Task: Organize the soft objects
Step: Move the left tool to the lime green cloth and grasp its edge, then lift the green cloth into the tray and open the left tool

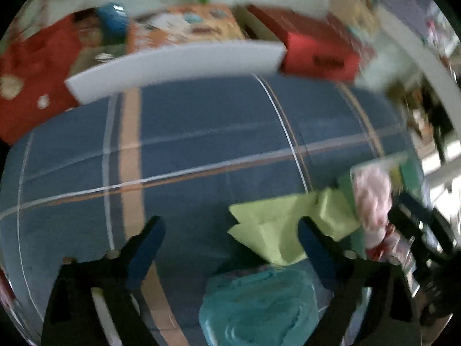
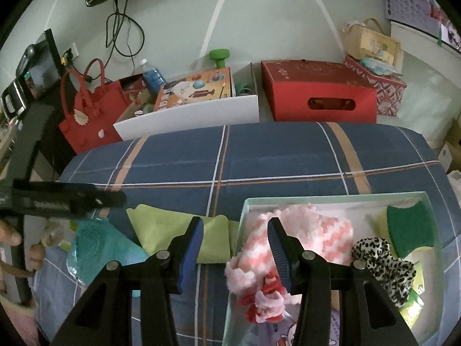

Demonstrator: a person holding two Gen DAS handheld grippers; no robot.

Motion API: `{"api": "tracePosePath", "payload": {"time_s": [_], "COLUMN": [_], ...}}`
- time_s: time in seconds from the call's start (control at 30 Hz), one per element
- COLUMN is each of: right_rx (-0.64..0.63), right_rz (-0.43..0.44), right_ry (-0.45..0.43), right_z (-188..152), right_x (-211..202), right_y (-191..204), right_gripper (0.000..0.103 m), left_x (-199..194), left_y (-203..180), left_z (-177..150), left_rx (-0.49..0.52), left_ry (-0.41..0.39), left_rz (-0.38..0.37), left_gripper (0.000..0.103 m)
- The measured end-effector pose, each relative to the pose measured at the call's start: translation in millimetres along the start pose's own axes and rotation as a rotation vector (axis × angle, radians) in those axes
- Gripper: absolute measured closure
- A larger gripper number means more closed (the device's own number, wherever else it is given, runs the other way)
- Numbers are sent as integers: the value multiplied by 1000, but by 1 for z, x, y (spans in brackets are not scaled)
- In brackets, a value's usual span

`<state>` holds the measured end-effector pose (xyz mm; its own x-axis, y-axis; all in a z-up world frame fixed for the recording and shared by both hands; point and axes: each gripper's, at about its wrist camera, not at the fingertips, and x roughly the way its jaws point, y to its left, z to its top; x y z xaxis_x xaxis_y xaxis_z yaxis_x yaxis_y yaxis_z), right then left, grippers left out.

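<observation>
My left gripper (image 1: 230, 220) hangs open over the blue plaid bedsheet (image 1: 201, 144), nothing between its fingers. A teal cloth (image 1: 259, 308) lies just below it and a lime-green cloth (image 1: 270, 230) sits by its right finger. In the right wrist view my right gripper (image 2: 234, 220) stands open above the left wall of a pale green box (image 2: 331, 197). A pink-and-white fluffy piece (image 2: 317, 230) drapes over that wall, touching neither pad. The box also holds a leopard-print scrunchie (image 2: 383, 259) and a green sponge (image 2: 409, 227). The left gripper (image 2: 115, 197) shows side-on above the teal cloth (image 2: 95, 248).
Beyond the bed's far edge stand a red felt bag (image 2: 86, 121), a white board (image 2: 187, 115), an orange picture box (image 2: 196, 89) and a red carton (image 2: 319, 98). A person's hand (image 2: 11, 236) shows at the left edge. Bare sheet lies in the middle of the bed.
</observation>
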<state>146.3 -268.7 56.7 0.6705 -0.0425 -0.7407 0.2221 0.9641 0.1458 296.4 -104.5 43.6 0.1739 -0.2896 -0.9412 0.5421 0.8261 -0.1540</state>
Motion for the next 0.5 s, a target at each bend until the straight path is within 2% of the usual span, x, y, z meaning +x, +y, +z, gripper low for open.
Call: {"api": "tracePosePath", "payload": {"time_s": [0.03,0.1,0.2,0.27,0.37,0.43,0.5], "right_rx": [6,14,21,26,41,52,57], "right_rz": [3,8,24,31,33,36,42], "right_ry": [1,3,1,-1,2,5,6], "right_z": [0,0,-2,-2,-3,-4,-5], "right_x": [1,2,3,2,4,5,6], "right_y": [-1,-2,-5,-7,-11,-15,-16], "right_gripper": [53,53,53,53,53,53,53], "left_x": [6,22,41,49,60,62,59], "left_y": [-1,-3,-5,-8,-18,-25,-27], "left_z": [3,11,16,18,17,16,17], "left_rx": [14,44,58,60,77,103,98], "left_ry": [40,134,230,260,300,294,274], "left_rz": [-5,-11,-23,-37,-66,-46,-59], "left_gripper": [31,39,41,51,70,86,95]}}
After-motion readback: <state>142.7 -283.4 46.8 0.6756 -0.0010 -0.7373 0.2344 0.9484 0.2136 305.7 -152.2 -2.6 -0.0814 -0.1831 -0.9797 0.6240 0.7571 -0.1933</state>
